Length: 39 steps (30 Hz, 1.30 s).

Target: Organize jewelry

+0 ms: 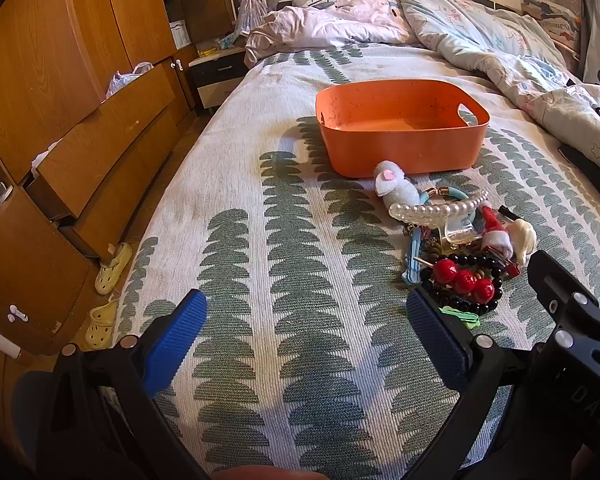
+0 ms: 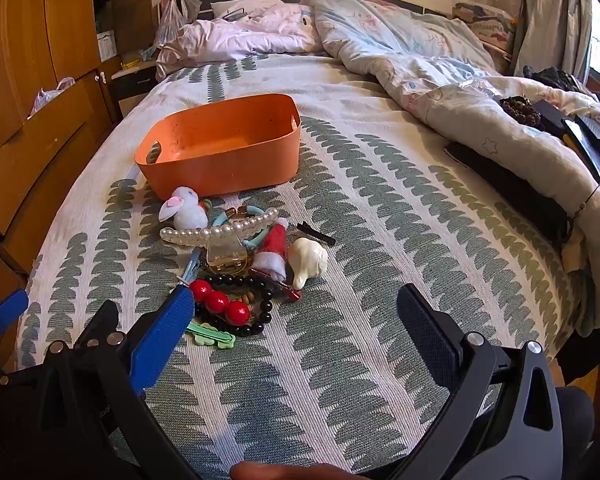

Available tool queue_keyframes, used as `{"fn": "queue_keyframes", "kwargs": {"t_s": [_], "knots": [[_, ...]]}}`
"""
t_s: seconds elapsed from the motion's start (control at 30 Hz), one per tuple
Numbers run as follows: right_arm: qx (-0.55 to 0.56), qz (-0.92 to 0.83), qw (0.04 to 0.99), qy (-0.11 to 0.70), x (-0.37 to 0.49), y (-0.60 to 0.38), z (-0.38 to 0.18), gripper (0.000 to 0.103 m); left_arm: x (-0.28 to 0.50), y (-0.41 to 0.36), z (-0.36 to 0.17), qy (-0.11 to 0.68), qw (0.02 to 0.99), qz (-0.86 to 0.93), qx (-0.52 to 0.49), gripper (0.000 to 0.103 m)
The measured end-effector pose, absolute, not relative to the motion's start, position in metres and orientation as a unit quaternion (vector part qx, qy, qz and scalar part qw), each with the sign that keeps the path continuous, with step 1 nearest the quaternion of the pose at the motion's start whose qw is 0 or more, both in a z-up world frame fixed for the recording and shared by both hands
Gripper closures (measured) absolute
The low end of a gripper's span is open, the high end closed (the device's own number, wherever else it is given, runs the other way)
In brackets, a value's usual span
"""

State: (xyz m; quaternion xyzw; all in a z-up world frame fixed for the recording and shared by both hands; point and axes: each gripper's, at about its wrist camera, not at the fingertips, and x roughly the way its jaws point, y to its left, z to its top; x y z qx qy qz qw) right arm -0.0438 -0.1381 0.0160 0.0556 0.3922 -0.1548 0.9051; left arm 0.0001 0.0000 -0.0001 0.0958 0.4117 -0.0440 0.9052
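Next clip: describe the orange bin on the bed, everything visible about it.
The orange bin is a rounded-rectangular tub, plastic by its look, with a cut-out handle slot near the rim at each short end. It stands upright on the green-leaf bedspread, open-topped, scuffed inside, and nothing shows in it. The jewelry pile lies in front of it; the plush bunny sits against its near wall. Neither gripper touches it.

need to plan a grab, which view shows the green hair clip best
The right wrist view: the green hair clip lies whole in the open at the pile's near edge, beside the black bead bracelet. In the left wrist view only a sliver shows behind the left hand-held gripper's blue finger.
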Motion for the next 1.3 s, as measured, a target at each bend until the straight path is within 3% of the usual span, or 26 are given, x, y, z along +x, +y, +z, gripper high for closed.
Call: {"fn": "queue_keyframes", "kwargs": {"t_s": [0.87, 1.3], "knots": [[0.114, -0.111, 0.901, 0.404, -0.042, -0.151, 0.017, 0.003, 0.004, 0.006, -0.003, 0.416, 0.904, -0.038, 0.095, 0.004], [0.087, -0.106, 0.909, 0.394, -0.044, -0.143, 0.021, 0.003, 0.004, 0.006, 0.001, 0.418, 0.903, -0.038, 0.092, 0.004]]}}
